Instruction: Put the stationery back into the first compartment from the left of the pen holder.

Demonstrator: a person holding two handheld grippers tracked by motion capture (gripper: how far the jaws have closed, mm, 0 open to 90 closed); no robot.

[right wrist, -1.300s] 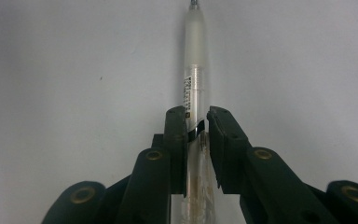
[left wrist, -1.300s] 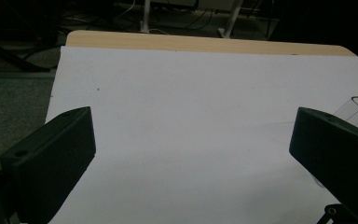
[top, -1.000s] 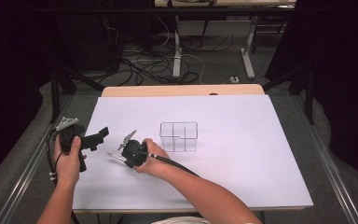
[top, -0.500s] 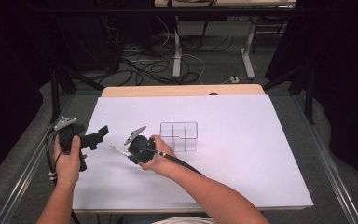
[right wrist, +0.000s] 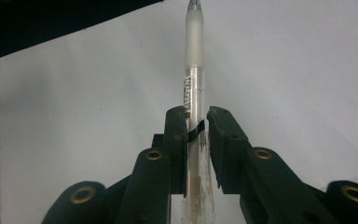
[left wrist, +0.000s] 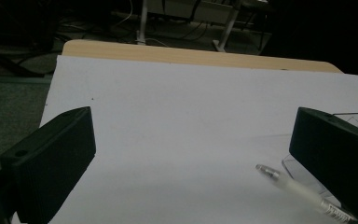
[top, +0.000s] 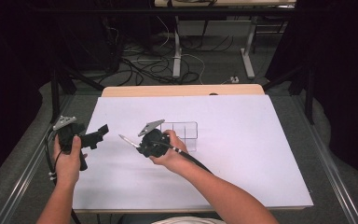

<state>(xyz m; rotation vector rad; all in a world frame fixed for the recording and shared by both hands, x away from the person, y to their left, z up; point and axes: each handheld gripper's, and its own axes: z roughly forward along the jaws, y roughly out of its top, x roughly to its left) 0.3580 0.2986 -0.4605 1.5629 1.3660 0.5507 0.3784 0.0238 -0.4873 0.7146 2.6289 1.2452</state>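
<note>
- Compared with a second ago, the right gripper (top: 137,143) is higher above the white worktop (top: 261,154) and closer to the clear organiser box (top: 182,134); a second ago it sat lower and more toward the person.
- Its jaws are closed tightly on a clear pen (right wrist: 195,93). In the right gripper view the pen runs straight out between the two jaws, with its frosted end pointing away from the hand.
- In the high view the pen (top: 127,140) sticks out to the left of the gripper, in the air, not touching the worktop.
- I judge that the pen is now picked up and the carry toward the box has started; the pen is not yet over any compartment.
- The left gripper (top: 98,134) has not moved. Its jaws stand wide apart with nothing between them, and it rests at the left side of the worktop.
- In the left gripper view the pen tip (left wrist: 266,171) shows in front of one jaw, apart from it.
- The organiser box is transparent, divided into several compartments, and stands just behind the right hand. All compartments that I can see look empty.
</note>
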